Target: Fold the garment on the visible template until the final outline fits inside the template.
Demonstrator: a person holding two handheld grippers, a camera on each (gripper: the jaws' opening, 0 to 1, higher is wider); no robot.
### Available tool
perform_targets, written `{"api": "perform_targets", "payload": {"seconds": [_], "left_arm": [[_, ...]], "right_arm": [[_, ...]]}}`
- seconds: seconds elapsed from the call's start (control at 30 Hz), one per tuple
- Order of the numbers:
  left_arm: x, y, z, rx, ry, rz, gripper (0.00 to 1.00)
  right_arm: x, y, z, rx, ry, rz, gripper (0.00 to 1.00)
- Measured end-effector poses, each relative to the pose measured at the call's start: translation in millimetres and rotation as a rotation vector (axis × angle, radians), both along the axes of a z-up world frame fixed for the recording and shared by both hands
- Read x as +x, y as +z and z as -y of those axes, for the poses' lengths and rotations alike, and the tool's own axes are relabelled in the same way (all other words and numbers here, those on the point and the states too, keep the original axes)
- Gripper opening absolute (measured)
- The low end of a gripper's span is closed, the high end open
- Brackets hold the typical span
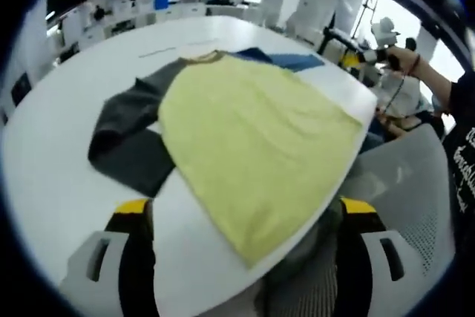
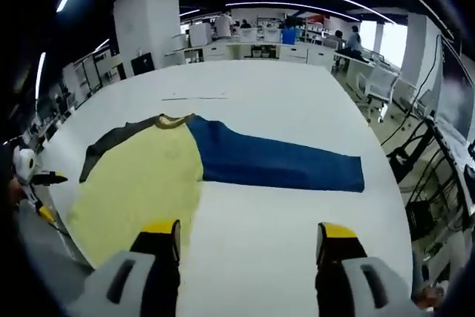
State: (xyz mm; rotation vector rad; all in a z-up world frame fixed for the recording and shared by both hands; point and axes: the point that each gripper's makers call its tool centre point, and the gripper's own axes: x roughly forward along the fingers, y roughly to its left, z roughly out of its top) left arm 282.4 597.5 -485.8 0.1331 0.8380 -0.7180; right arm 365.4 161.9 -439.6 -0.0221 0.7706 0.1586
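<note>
Jaws of the left tool (image 1: pixel 245 220) stand wide apart with nothing between them, their yellow-tipped ends low in the left gripper view and the hem of the garment (image 1: pixel 252 139) just ahead. The garment lies flat on the white tabletop (image 1: pixel 59 161), its pale yellow body spread toward the near edge, where the hem reaches the rim and part of it drops out of sight. A dark grey sleeve (image 1: pixel 130 135) is bunched to 1 side, folded over itself so its cuff cannot be made out. Beyond the collar only a sliver of the blue sleeve (image 1: pixel 289 59) shows. At the far right a person's hand holds the other tool, small and blurred.

The right tool (image 2: pixel 249 246) is likewise open and empty, hovering over bare tabletop (image 2: pixel 282 109). From the right gripper view the garment (image 2: pixel 141 176) sits to the left, its blue sleeve (image 2: pixel 274 161) stretched straight out across the tabletop, and the grey sleeve (image 2: pixel 104 146) is a thin strip at the far side. No template outline can be made out under the cloth. A faint thin line (image 2: pixel 194 98) lies past the collar.
</note>
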Motion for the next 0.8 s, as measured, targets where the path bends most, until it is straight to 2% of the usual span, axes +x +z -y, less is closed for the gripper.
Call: {"api": "perform_targets", "payload": {"seconds": [0.07, 0.13, 0.2, 0.23, 0.33, 0.47, 0.63, 0.73, 0.8], "left_arm": [[2.0, 1.5, 0.5, -0.003, 0.001, 0.011, 0.99], [3.7, 1.7, 0.1, 0.006, 0.0, 0.02, 0.99], [2.3, -2.9, -2.6, 0.037, -0.01, 0.001, 0.99], [3.7, -2.0, -2.9, 0.038, -0.01, 0.013, 0.99], [7.4, 2.4, -2.6, 0.029, -0.007, 0.042, 0.99], [14.6, 9.0, -2.6, 0.018, 0.008, 0.082, 0.99], [20.8, 15.1, 1.4, 0.007, 0.016, 0.122, 0.99], [22.8, 15.2, 3.0, 0.008, 0.022, 0.128, 0.99], [19.2, 10.4, 4.5, 0.01, 0.017, 0.091, 0.99]], "right_arm": [[6.9, -0.7, 11.2, 0.006, -0.029, 0.0, 0.73], [19.0, 0.6, 27.6, 0.007, -0.083, 0.03, 0.67], [29.2, 0.0, 41.7, 0.01, -0.105, 0.041, 0.62], [34.9, -0.8, 52.1, 0.009, -0.14, 0.049, 0.61], [46.2, -3.2, 64.2, 0.017, -0.151, 0.052, 0.61], [58.6, -17.2, 85.3, -0.052, -0.148, 0.027, 0.61], [66.8, -33.3, 102.9, -0.067, -0.179, -0.005, 0.6], [68.8, -43.2, 114.4, -0.089, -0.202, -0.036, 0.56], [71.1, -46.6, 115.5, -0.063, -0.212, -0.039, 0.53]]}}
